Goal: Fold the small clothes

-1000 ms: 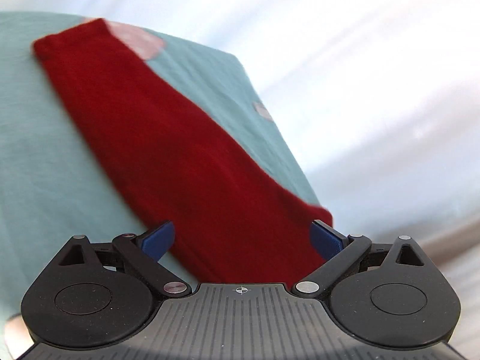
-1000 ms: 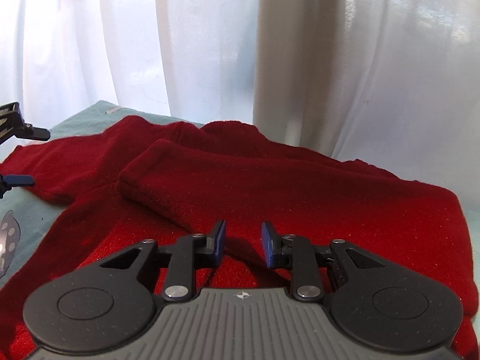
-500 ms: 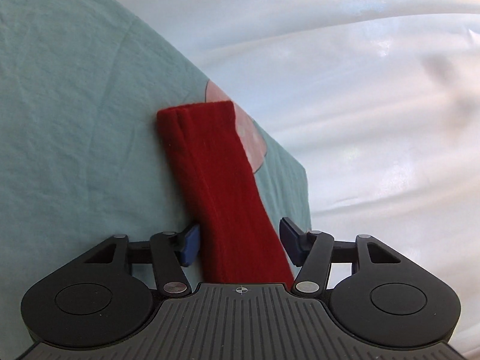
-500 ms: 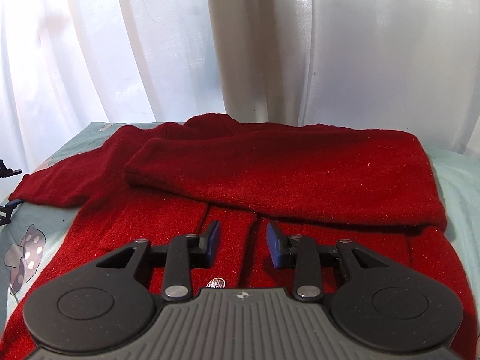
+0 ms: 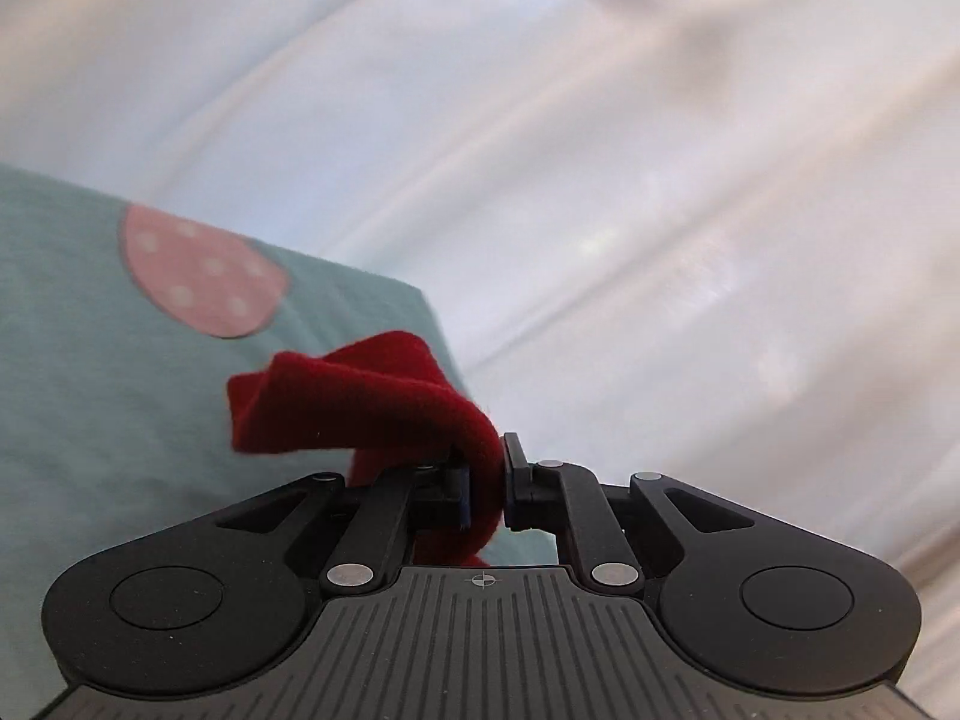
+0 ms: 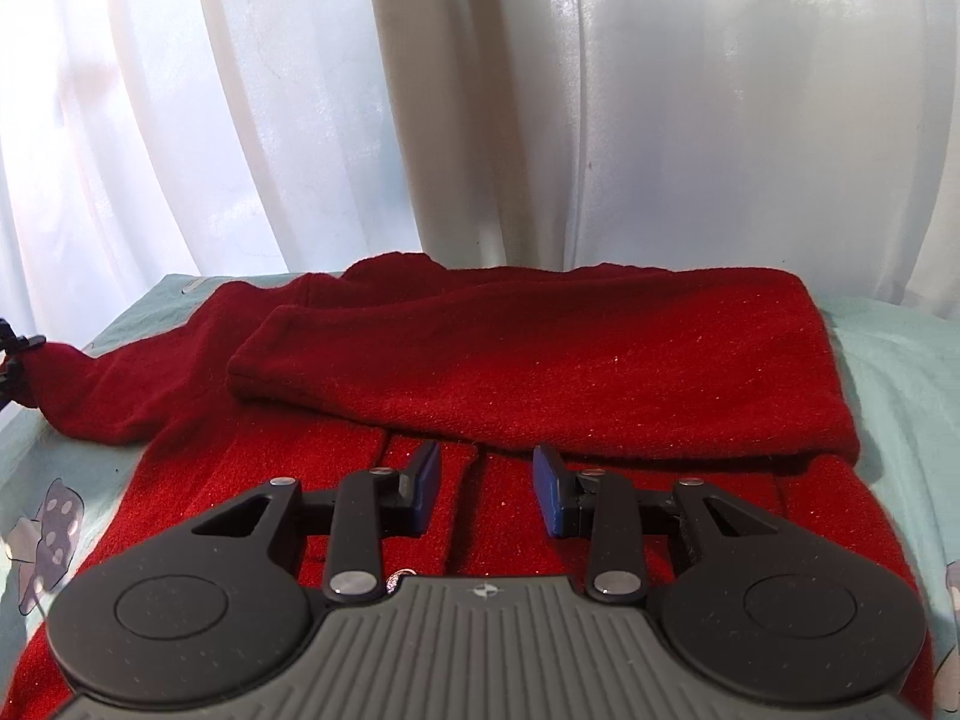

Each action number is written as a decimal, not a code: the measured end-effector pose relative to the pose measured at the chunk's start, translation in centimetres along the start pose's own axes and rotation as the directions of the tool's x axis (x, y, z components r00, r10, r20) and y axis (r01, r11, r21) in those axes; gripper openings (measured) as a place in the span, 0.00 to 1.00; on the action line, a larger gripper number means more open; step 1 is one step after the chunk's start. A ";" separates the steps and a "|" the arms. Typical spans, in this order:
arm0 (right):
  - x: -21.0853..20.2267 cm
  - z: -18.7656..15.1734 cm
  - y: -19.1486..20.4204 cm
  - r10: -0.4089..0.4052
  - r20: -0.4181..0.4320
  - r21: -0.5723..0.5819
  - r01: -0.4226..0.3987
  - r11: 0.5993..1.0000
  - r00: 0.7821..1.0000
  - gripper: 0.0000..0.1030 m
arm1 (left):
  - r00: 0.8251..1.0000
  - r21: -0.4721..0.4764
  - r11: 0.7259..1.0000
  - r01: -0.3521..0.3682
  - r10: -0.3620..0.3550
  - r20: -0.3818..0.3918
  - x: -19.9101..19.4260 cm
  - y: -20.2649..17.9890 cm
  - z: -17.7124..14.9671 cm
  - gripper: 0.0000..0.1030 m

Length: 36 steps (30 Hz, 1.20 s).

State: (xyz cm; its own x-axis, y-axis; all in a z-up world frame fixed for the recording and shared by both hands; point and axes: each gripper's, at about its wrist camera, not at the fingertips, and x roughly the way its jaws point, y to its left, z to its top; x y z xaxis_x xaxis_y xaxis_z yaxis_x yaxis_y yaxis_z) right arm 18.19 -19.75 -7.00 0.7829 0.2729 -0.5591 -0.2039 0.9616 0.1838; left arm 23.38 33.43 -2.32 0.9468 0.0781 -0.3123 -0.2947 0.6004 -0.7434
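A red knit cardigan point(image 6: 540, 360) lies on a teal sheet point(image 6: 900, 372). One sleeve is folded across its body. The other sleeve point(image 6: 90, 384) stretches out to the left, where my left gripper point(image 6: 12, 354) holds its cuff at the frame edge. In the left wrist view my left gripper point(image 5: 485, 480) is shut on the red cuff point(image 5: 360, 402), lifted off the sheet point(image 5: 90, 360). My right gripper point(image 6: 485, 486) is open and empty, low over the cardigan's front near a metal button point(image 6: 401, 576).
White curtains point(image 6: 540, 120) hang right behind the surface's far edge. The sheet has a pink spotted mushroom print point(image 5: 204, 270) near its corner and grey prints point(image 6: 48, 522) at the left.
My left gripper closed on the sleeve cuff and lifted it. My right gripper opened somewhat wider and drew back a little over the cardigan front.
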 end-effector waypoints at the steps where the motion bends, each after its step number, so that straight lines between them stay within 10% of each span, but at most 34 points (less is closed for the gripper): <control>1: -0.2 0.1 -0.2 -0.001 0.009 0.006 0.001 1.000 1.000 0.32 | 0.997 0.080 0.994 0.070 -0.068 -0.031 0.2 -3.1 -0.9 0.11; 5: -1.1 0.7 -1.2 -0.001 0.052 0.042 -0.001 0.999 0.999 0.32 | 0.926 0.314 0.879 0.359 -0.294 -0.236 1.0 -14.5 -7.4 0.12; 8: -1.4 1.1 -2.1 0.012 0.068 0.084 -0.018 0.996 0.998 0.32 | 0.831 0.347 0.800 0.490 -0.309 -0.463 3.2 -19.2 -14.5 0.59; 10: -1.2 1.4 -2.7 0.025 0.058 0.110 -0.031 0.993 0.998 0.32 | 0.802 0.371 0.796 0.478 -0.223 -0.554 4.8 -19.7 -18.7 0.56; 14: -0.2 2.1 -4.3 0.054 0.036 0.162 -0.059 0.985 0.998 0.32 | 0.759 0.280 0.883 0.377 -0.121 -0.640 5.5 -16.2 -22.3 0.56; 26: 11.8 4.9 -4.6 0.258 -0.129 0.360 -0.197 0.912 0.957 0.46 | 0.854 0.346 0.930 0.124 0.078 -0.515 3.6 -10.0 -18.2 0.55; 29: 12.1 5.3 -2.9 0.208 -0.108 0.276 -0.172 0.946 0.972 0.11 | 0.866 0.331 0.940 0.087 0.093 -0.492 3.5 -9.1 -17.3 0.46; 36: 5.4 6.0 -3.5 0.049 0.118 0.152 -0.067 0.986 0.992 0.09 | 0.875 0.296 0.950 0.098 0.059 -0.480 3.1 -8.4 -16.2 0.44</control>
State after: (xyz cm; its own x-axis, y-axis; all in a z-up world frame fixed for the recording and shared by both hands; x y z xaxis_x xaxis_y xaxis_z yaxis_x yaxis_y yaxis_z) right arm 26.62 -21.79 -5.83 0.8359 0.3147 -0.4497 -0.1646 0.9254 0.3415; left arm 26.66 15.70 -6.60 0.7488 -0.2782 -0.6016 -0.1490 0.8137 -0.5618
